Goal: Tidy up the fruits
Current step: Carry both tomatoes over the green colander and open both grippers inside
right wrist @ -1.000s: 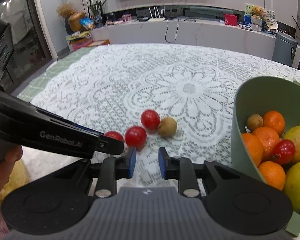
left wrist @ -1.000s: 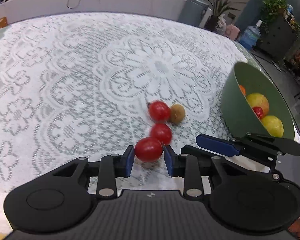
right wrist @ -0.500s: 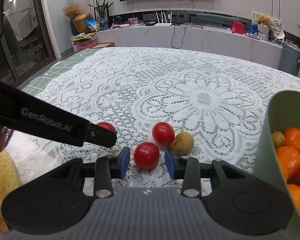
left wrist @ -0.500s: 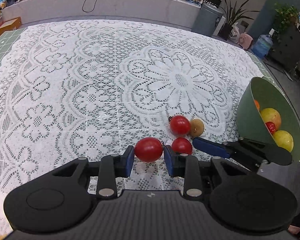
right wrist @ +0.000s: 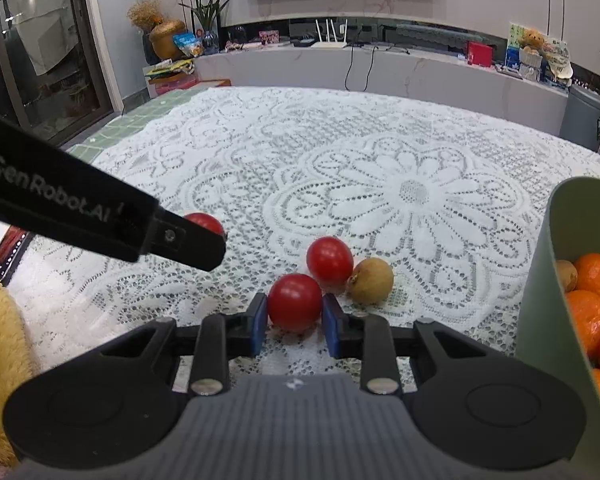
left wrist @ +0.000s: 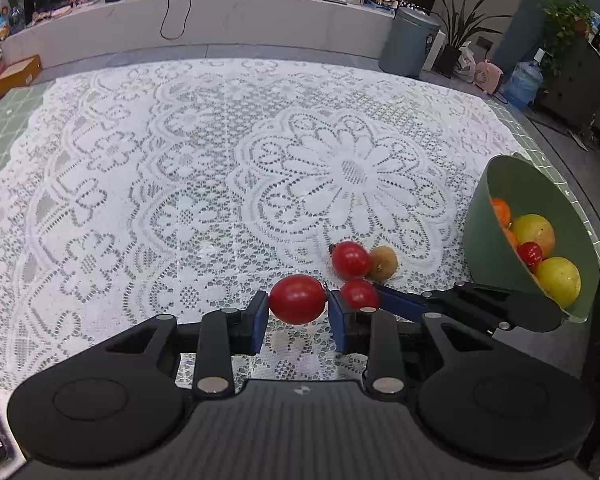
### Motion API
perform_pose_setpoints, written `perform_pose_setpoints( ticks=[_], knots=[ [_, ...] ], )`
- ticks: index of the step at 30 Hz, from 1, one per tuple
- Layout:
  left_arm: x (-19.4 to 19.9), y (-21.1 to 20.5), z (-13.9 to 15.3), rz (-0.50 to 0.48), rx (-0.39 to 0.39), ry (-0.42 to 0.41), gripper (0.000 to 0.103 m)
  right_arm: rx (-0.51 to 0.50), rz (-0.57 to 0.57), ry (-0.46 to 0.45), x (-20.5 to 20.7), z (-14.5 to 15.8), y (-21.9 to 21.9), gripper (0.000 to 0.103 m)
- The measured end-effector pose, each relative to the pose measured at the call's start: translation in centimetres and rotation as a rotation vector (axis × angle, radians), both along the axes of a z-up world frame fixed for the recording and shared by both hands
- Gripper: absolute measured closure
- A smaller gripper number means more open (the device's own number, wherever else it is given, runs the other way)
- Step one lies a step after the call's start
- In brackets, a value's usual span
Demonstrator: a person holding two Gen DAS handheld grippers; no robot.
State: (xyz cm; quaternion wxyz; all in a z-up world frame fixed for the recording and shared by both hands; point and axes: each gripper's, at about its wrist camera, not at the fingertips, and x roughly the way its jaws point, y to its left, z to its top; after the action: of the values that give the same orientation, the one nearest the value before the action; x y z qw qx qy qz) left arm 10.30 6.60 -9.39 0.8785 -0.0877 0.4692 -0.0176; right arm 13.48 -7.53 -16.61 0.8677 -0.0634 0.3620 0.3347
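While the left gripper [left wrist: 298, 308] clamps 1 cherry tomato [left wrist: 297, 299] between its blue pads, clear of the lace tablecloth [left wrist: 220, 168], the right gripper [right wrist: 294, 322] brackets a 2nd tomato [right wrist: 295, 303] resting on the cloth; whether its pads press it I cannot tell. Just beyond lie a 3rd tomato [right wrist: 329, 261] and a brown longan-like fruit [right wrist: 370, 280]. Farthest right stands the green bowl [right wrist: 540, 300], nearer the right gripper.
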Motion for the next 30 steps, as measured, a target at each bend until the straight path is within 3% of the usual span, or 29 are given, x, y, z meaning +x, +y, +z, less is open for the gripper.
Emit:
perform_pose_setpoints(
  ticks=[12,21,25,30],
  knots=[
    [-1.6,-3.6,4.8,-0.068,0.071,-0.098,0.067,0.101,-0.060,-0.122,-2.3,4.5,-3.7,0.077],
    [-1.1,-9.0,7.5,-0.199,0.107,-0.187,0.067,0.132,-0.240,-0.215,-3.3,8.2,-9.5,0.077],
    [0.2,-10.9,8.1,-0.242,0.067,-0.189,0.067,0.104,-0.341,-0.253,-3.2,8.7,-12.2,0.077],
    [2.3,-13.8,7.9,-0.319,0.072,-0.188,0.067,0.127,-0.422,-0.207,-1.9,8.6,-15.1,0.077]
  ],
)
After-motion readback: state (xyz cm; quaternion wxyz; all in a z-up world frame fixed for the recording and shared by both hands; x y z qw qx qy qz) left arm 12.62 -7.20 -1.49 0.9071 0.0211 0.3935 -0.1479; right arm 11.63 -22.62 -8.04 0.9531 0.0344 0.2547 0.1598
